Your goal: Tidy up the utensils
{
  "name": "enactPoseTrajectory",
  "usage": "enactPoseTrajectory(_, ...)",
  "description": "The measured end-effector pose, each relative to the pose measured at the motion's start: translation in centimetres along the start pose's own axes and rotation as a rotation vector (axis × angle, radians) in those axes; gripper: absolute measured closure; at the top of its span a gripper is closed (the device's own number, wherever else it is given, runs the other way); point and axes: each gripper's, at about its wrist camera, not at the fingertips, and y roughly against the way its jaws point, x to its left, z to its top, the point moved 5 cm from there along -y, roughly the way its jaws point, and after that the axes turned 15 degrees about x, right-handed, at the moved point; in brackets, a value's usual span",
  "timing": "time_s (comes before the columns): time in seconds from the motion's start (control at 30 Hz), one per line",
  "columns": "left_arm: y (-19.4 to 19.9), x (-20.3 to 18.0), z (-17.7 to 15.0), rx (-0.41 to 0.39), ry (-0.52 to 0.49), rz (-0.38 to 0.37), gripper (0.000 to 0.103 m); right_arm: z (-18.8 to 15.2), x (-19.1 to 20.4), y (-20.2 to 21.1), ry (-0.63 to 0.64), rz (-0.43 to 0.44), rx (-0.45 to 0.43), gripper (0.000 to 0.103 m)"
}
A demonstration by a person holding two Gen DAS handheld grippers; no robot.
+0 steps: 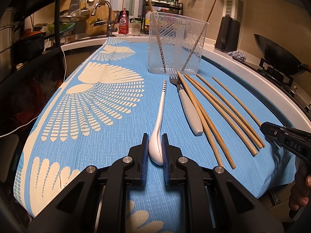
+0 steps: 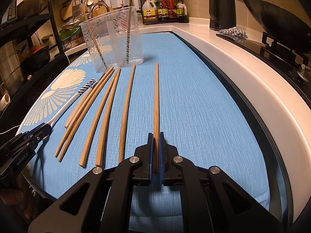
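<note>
A white ceramic spoon (image 1: 159, 116) with a striped handle tip lies on the blue cloth (image 1: 108, 155). My left gripper (image 1: 156, 138) is shut on its bowl end. A fork (image 1: 186, 104) with a pale handle and several wooden chopsticks (image 1: 219, 112) lie to its right. The clear plastic holder (image 1: 175, 42) stands behind them with two chopsticks in it. In the right wrist view my right gripper (image 2: 155, 136) is shut on the near end of the rightmost chopstick (image 2: 156, 101), which rests along the cloth. The other chopsticks (image 2: 108, 112) lie to its left, and the left gripper (image 2: 41, 129) shows at the left edge.
A white counter rim (image 2: 243, 73) curves along the cloth's right side, with a wok (image 2: 276, 19) on a stove and a black kettle (image 2: 221, 9) beyond. A bottle rack (image 2: 163, 7) and a sink tap (image 1: 106, 17) stand at the back. A dark shelf (image 1: 29, 44) stands at the left.
</note>
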Motion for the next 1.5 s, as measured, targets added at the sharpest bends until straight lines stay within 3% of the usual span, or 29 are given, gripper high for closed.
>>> enactPoseTrajectory(0.93, 4.8, 0.9, 2.3, -0.120, -0.012, 0.030, 0.091, 3.2, 0.0, 8.2, 0.021, 0.010, -0.208, 0.098)
enactPoseTrajectory(1.5, 8.6, 1.6, 8.4, -0.213, -0.036, 0.030, 0.091, 8.8, 1.4, 13.2, 0.050, 0.042, -0.326, 0.098)
